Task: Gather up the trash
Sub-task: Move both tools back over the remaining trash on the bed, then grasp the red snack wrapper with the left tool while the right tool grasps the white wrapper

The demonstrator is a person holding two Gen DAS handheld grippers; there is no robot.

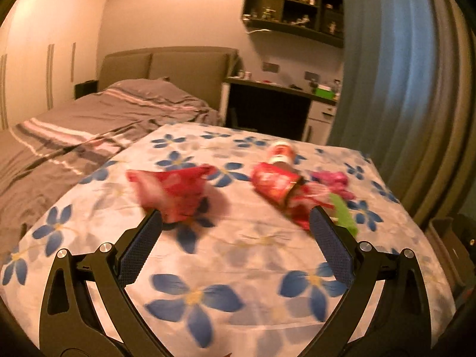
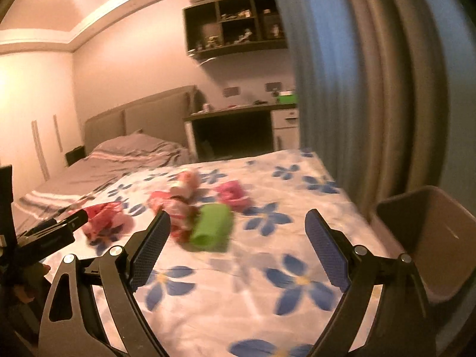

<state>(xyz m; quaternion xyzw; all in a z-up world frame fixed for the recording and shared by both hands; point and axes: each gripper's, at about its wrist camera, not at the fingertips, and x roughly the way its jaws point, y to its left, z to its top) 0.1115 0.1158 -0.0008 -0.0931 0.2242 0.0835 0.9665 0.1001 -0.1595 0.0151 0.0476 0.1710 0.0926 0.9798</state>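
Note:
Trash lies on a floral cloth. A crumpled red wrapper sits just beyond the left fingertip of my left gripper, which is open and empty. To the right lie a red snack tube, a small red-and-white cup, a pink wrapper and a green piece. In the right wrist view my right gripper is open and empty, with the green piece just ahead of it, the pink wrapper behind, and the red wrapper at left.
A brown bin stands at the right beside the cloth's edge, by the blue curtain. A bed with grey striped bedding lies at left. Desk and wall shelf stand behind. The left gripper's body shows at left.

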